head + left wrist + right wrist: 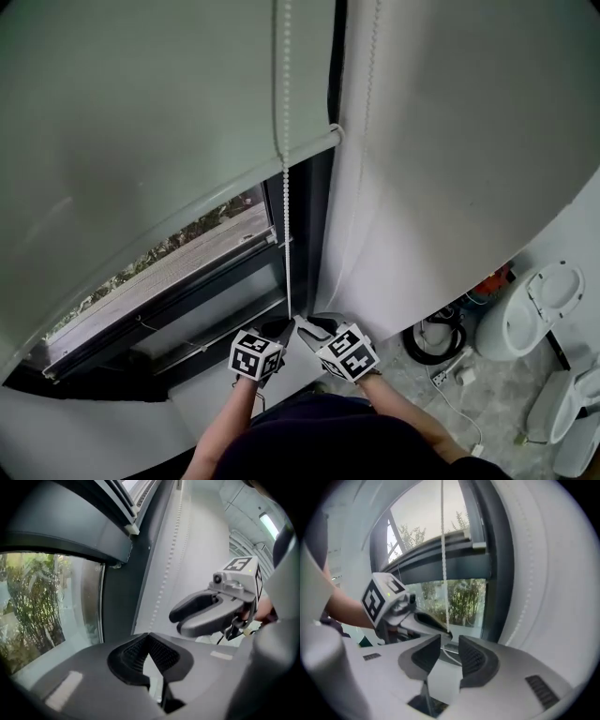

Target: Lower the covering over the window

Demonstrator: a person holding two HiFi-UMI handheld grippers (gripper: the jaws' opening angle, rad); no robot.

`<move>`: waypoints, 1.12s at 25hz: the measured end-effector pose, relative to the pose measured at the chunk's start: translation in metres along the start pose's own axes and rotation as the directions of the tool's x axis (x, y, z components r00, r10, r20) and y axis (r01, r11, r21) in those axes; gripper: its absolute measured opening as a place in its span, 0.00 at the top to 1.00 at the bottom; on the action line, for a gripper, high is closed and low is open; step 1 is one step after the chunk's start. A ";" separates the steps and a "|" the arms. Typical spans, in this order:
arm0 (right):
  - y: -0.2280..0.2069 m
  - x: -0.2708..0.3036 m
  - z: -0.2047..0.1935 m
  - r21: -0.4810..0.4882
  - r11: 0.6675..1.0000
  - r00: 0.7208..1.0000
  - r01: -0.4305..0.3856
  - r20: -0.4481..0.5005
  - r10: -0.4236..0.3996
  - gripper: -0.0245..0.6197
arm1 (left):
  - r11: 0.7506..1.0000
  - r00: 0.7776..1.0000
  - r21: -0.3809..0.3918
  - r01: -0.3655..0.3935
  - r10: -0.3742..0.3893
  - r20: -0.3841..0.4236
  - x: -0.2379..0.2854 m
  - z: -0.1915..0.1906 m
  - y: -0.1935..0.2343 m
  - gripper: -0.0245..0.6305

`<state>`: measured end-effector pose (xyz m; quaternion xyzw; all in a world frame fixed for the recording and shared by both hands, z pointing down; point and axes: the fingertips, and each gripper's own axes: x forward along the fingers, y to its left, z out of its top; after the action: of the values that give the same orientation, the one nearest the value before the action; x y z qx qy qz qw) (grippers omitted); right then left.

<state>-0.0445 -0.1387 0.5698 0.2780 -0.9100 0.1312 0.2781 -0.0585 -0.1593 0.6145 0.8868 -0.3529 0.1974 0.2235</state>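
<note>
Standing at the window (178, 251) with the blind (141, 122) part-way down; the glass below its bottom edge is uncovered.

Left gripper (149, 638): jaws closed, tips together. The right gripper view shows the bead chain (443, 550) running straight down to those tips, so I judge it pinched there. It hangs vertical and looks taut, which is the hold a downward pull needs.

Right gripper (449, 643): jaws partly apart, gripping nothing. The slack lower loop of the chain lies just past its pads. It sits close beside the left one, probably placed to take the next grip for a hand-over-hand pull.

Both grippers are low, near the sill. The neighbouring blind (450, 141) on the right is not involved. Task judged partly done.
</note>
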 end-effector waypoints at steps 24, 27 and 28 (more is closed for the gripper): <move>0.008 -0.067 0.146 -0.096 0.992 0.920 0.082 0.390 -0.039 0.93 | 1.000 1.000 0.000 0.006 -0.006 0.022 0.006 -0.005 -0.006 0.95; 0.006 -0.064 0.145 -0.090 0.992 0.918 0.084 0.395 -0.042 0.93 | 1.000 1.000 -0.020 0.012 -0.012 0.019 0.008 -0.008 -0.006 0.95; 0.004 -0.062 0.143 -0.092 0.992 0.921 0.088 0.387 -0.046 0.93 | 1.000 1.000 -0.026 0.014 -0.014 0.010 0.010 -0.010 -0.006 0.95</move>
<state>-0.0662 -0.1651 0.4181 0.3139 -0.9425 0.0156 0.1133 -0.0494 -0.1555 0.6265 0.8873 -0.3503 0.1870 0.2345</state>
